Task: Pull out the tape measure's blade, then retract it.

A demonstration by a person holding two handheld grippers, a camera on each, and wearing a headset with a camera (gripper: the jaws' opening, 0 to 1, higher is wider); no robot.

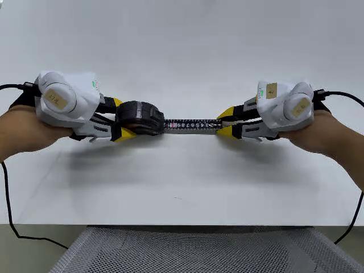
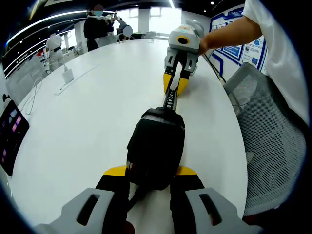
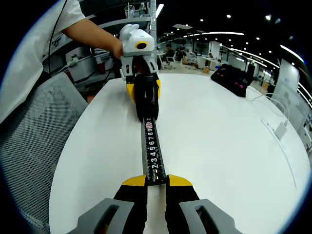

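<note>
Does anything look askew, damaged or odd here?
Nothing stands out. The left claw grips the tape measure, and the right claw pinches the end of the blade, which runs straight between them without a kink.

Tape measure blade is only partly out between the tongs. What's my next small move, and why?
Probably draw the right tongs straight away from the case. They pinch the blade tip, the left tongs clamp the case, and only a short numbered length shows.

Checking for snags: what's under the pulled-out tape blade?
Bare white tabletop beneath the black numbered blade. Its end is hidden in the right gripper, its root in the black case the left gripper holds.
</note>
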